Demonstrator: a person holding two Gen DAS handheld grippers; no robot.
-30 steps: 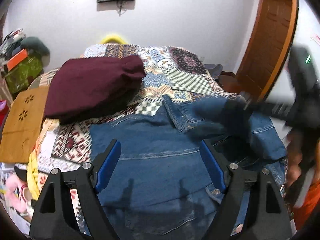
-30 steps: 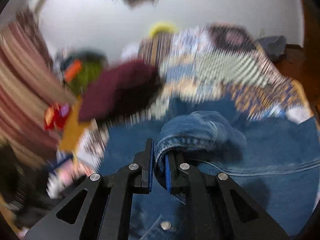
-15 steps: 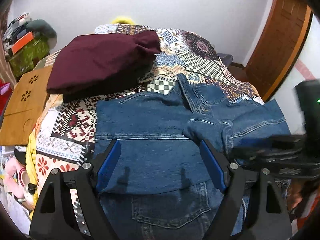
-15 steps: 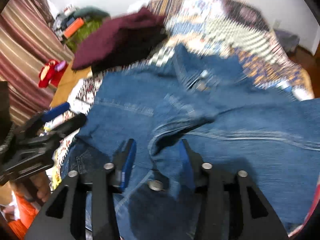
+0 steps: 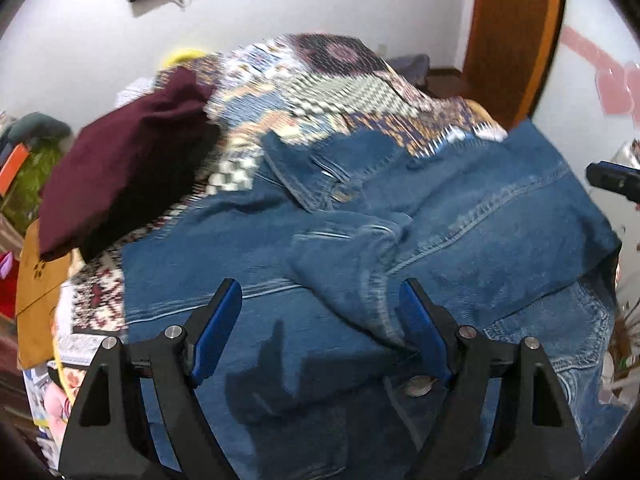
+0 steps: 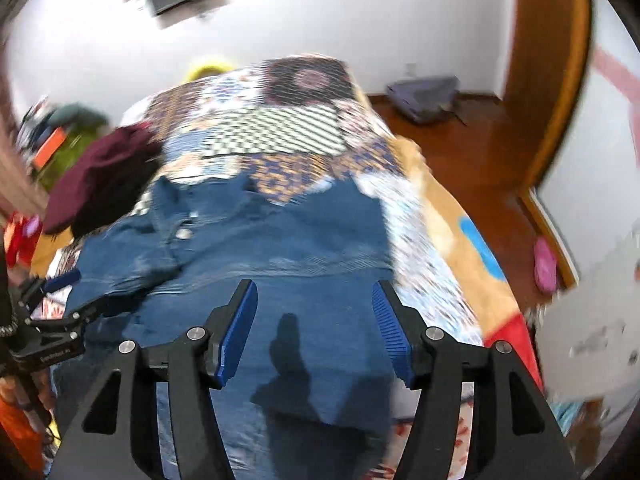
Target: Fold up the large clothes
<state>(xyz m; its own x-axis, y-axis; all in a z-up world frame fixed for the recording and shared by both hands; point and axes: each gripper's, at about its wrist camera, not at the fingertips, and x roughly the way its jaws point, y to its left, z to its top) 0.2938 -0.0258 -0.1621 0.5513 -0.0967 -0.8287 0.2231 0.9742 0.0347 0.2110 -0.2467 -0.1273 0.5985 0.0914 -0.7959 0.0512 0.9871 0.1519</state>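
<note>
One sleeve lies folded across my denim jacket (image 5: 460, 216) on the bed (image 6: 440, 216); the rest remains unfolded. My left tongs (image 5: 320, 320) stand wide and empty, and my right tongs (image 6: 314, 320) are opening, holding nothing.

Both fisheye views are brightly and evenly lit from above, with black corners and lines that bend toward the rim. Motion blur smears the patterned bedspread (image 5: 340, 92) and the wall (image 6: 360, 20); the right wrist view is the softer one. Each gripper's fingers look sharp and cast dark, soft-edged shadows on the denim jacket (image 5: 280, 360). The white wall looks slightly washed out.
</note>
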